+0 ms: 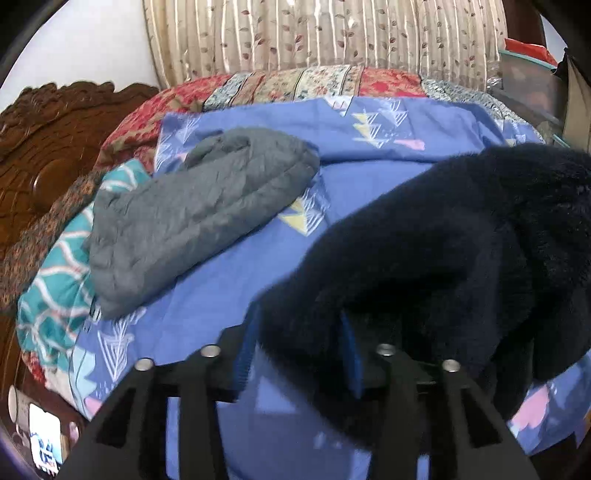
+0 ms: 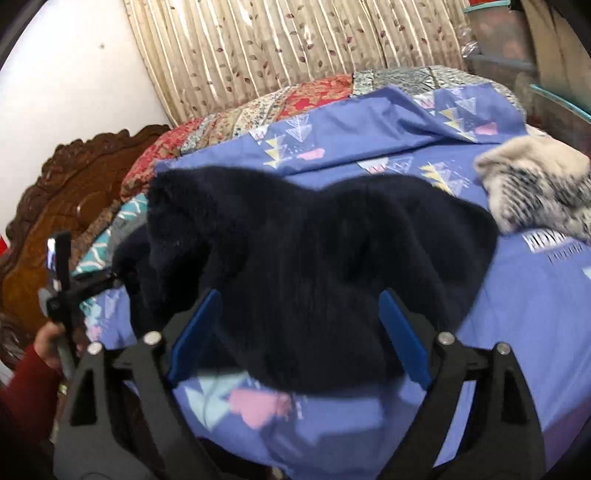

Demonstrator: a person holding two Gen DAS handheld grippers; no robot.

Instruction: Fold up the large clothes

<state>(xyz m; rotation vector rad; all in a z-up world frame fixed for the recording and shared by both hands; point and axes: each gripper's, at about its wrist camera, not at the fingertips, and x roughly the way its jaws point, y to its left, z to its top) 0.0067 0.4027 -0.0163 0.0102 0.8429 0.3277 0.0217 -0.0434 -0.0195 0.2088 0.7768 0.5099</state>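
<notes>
A dark navy fleece garment [image 2: 314, 258] lies bunched on the blue patterned bedsheet [image 2: 517, 314]. It also shows in the left wrist view [image 1: 461, 240]. My left gripper [image 1: 299, 347] has its blue fingers [image 1: 245, 350] fairly close together with a fold of the fleece between them, lifted off the sheet. My right gripper [image 2: 299, 332] is open wide, its blue fingers [image 2: 195, 332] on either side of the fleece's near edge. The left gripper and the hand holding it show at the left of the right wrist view [image 2: 62, 280].
A folded grey quilted jacket [image 1: 192, 214] lies at the left of the bed on a teal patterned cloth [image 1: 55, 288]. A cream and black fuzzy garment [image 2: 539, 188] lies at the right. A carved wooden headboard [image 1: 48, 147] and a curtain [image 1: 314, 33] border the bed.
</notes>
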